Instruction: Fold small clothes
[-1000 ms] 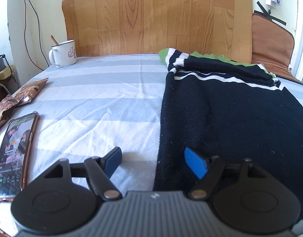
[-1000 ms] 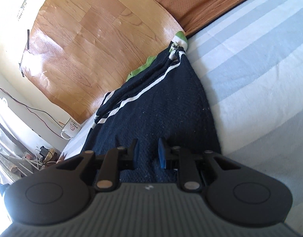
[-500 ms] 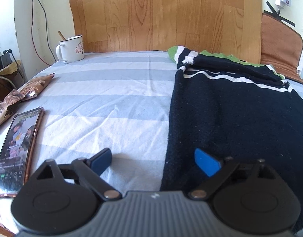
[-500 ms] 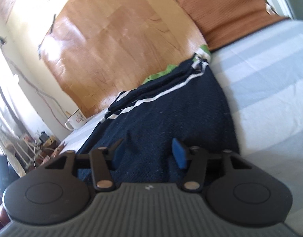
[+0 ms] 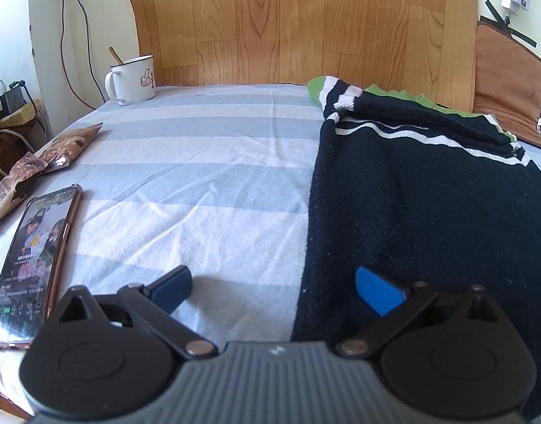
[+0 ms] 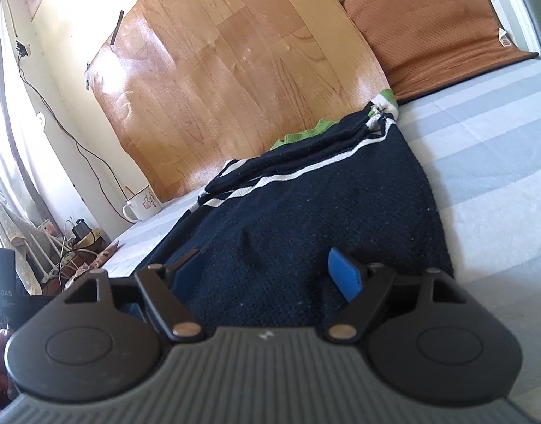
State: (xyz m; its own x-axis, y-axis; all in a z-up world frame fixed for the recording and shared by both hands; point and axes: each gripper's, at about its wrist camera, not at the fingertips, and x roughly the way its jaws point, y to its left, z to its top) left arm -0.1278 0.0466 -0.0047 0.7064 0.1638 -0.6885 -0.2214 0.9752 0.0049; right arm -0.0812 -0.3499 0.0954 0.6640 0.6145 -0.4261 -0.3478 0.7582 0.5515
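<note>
1. My left hand-held gripper [image 5: 274,288] hangs low over the near edge of the bed [image 5: 207,190]. Its jaws are opening and already stand wide, with nothing pinched between them.
2. One blue pad [image 5: 173,284] of it is over the striped sheet, the other over the near left edge of the sweater [image 5: 422,212].
3. My right hand-held gripper [image 6: 267,275] sits over the near part of the same sweater [image 6: 305,212]. Its jaws are opening, and the knit lies under the gap without either pad pressing on it.
4. The sweater is dark navy with white stripes and a green edge. It lies flat on the bed, and its far end is folded over near the wood-grain board [image 5: 305,24] at the head.
5. A small raised crease [image 6: 247,243] shows in the knit just ahead of my right gripper.
6. A white mug [image 5: 132,79] stands at the far left corner of the bed. A phone [image 5: 34,261] with a lit screen lies at the left edge, and snack packets [image 5: 41,159] are just beyond it.
7. A brown cushion [image 6: 433,31] leans against the wall to the right of the board.
</note>
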